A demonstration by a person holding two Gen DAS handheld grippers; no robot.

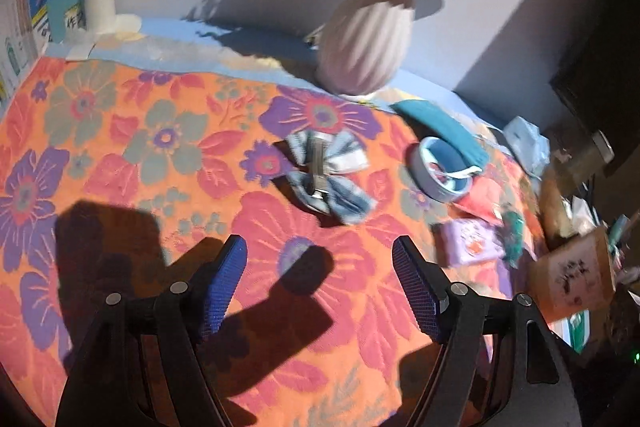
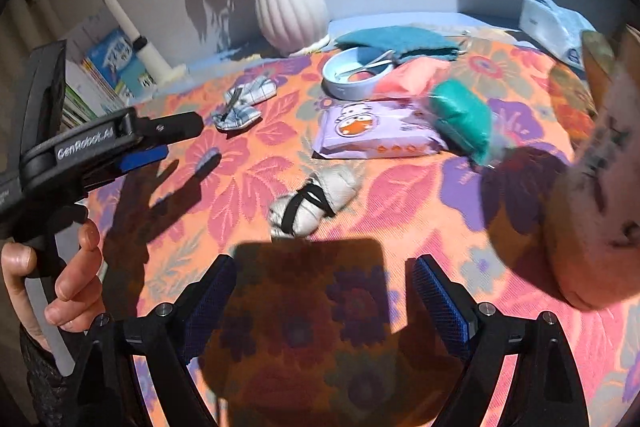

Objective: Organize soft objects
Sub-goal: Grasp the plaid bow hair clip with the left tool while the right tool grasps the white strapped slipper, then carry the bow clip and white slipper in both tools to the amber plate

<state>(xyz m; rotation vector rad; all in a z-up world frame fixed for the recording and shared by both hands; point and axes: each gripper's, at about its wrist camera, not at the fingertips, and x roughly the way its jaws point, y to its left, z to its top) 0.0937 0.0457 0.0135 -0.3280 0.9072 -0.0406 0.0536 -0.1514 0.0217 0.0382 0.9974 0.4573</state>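
Both grippers hang open and empty above the orange floral tablecloth [image 2: 400,211]. Ahead of the right gripper [image 2: 324,291], mid-cloth, lies a white rolled cloth bundle bound with black elastic [image 2: 316,201]. Ahead of the left gripper [image 1: 320,267], toward the far edge, sits a blue-grey checked fabric bow [image 1: 326,173].

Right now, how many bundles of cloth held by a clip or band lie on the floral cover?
2: a blue checked bundle with a metal clip near the vase, and a white bundle with a black band nearer the right tongs. Others may be hidden.
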